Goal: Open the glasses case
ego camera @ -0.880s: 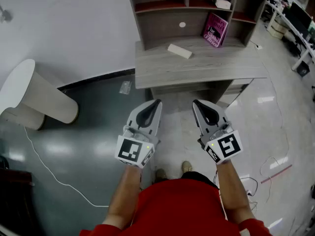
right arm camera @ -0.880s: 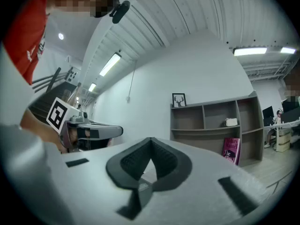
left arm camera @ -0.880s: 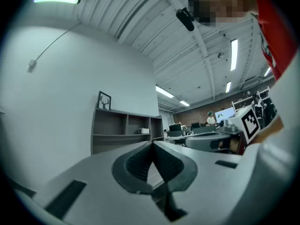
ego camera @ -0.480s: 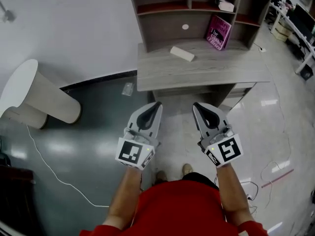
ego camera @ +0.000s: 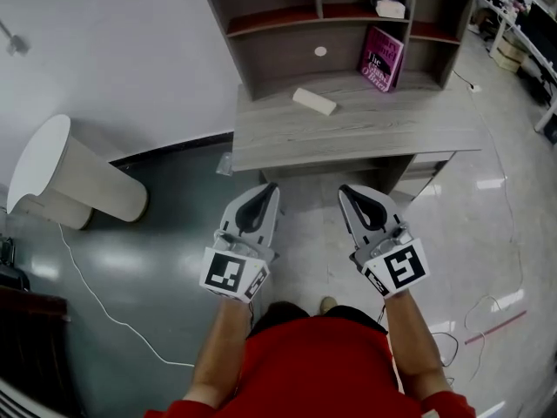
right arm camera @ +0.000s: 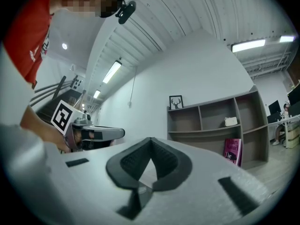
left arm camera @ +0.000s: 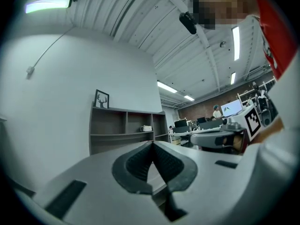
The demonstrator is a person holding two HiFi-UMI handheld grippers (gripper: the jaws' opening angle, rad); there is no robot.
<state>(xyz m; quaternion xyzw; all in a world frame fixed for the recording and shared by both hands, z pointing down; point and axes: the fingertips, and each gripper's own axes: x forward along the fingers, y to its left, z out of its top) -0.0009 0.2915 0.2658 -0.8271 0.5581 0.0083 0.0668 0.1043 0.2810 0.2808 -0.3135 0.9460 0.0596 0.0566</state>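
Left gripper: my grey two-jaw left gripper (ego camera: 268,190) has its jaws pressed together on nothing. It is held level over the floor, short of the desk.
Right gripper: my grey two-jaw right gripper (ego camera: 347,190) is likewise closed and empty, just beside the left one and tipped slightly upward.
Glasses case: the pale cream oblong glasses case (ego camera: 314,101) lies at a slant on the grey wooden desk (ego camera: 365,133), before the shelf unit (ego camera: 287,50). It looks closed and is well apart from both grippers.
Step in hand: I judge this the approach; nothing is touched yet.
Doing it well: I would square up to the slanted case and spread the jaws before arriving. Then I would pin the base with one gripper and lift the lid's long edge with the other, so it cannot skid.
Writing: the magenta book (ego camera: 380,53) leaning in the shelf unit carries white lettering. The first word looks like "The"; the rest is too small to read.
Markers: the cubes bear black-and-white square patterns, no words.
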